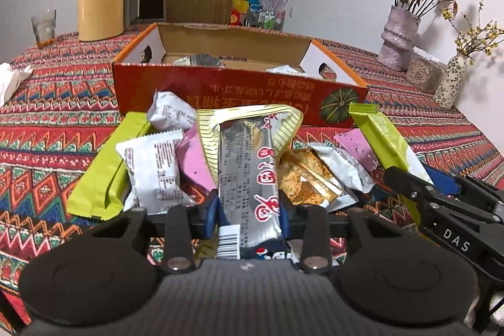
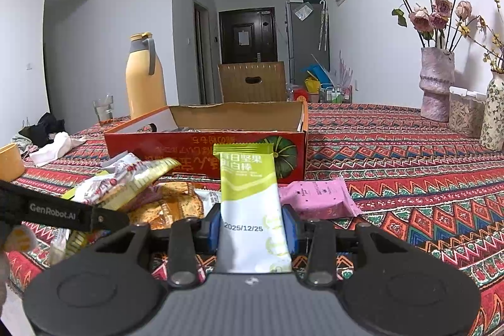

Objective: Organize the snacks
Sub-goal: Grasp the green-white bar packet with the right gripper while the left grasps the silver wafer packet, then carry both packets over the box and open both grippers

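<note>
Left view only: packets inside red box [image 1: 220, 84]. Left tongs [image 1: 249, 210] clamp silver snack bar [image 1: 245, 166]; right tongs [image 2: 252, 229] clamp green bar [image 2: 249, 203], both level w/ surface [image 2: 409, 178].

Snack packets [image 1: 189, 153] lie heaped before the box [image 1: 220, 90] on the tablecloth [image 1: 47, 122].

Red box [image 2: 204, 144] contents mostly hidden behind front wall; print unreadable.

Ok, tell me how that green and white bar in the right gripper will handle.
The green and white bar stands upright past the right gripper without drooping, so probably fairly stiff. It looks slim, likely light. Its glossy wrapper could slip if the grip loosens.
</note>
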